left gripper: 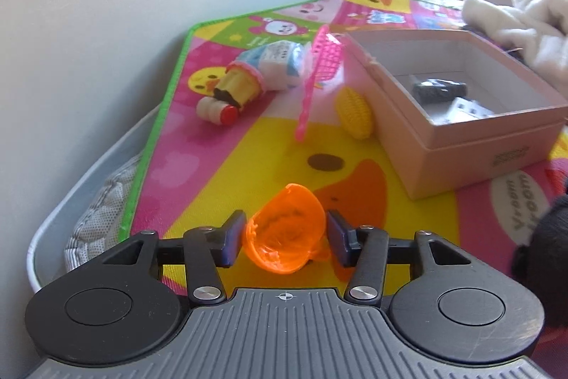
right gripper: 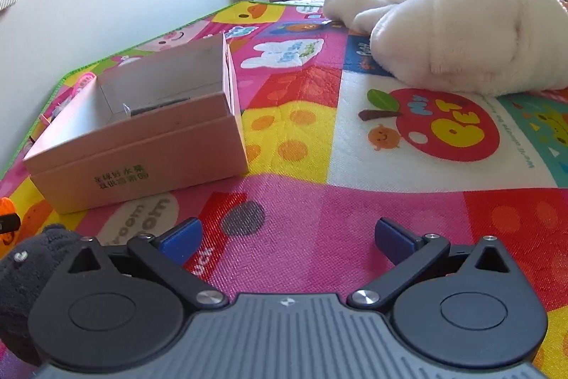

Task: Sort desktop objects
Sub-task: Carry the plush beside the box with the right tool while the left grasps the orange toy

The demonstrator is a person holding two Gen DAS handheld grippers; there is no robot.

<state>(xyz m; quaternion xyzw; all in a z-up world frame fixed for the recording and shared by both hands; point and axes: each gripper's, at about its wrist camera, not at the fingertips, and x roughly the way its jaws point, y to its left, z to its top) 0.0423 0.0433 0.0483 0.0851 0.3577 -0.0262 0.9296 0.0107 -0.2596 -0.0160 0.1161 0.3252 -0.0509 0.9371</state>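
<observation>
On the colourful play mat (left gripper: 220,166), just before the open pink box (left gripper: 461,116), the left gripper (left gripper: 285,238) has its jaws clamped on an orange plastic bowl (left gripper: 285,233), while the right gripper (right gripper: 287,237) hangs over the mat with jaws wide apart and nothing between them.

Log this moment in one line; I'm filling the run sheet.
left gripper: shut on orange cup | right gripper: open, empty | pink box: open
</observation>
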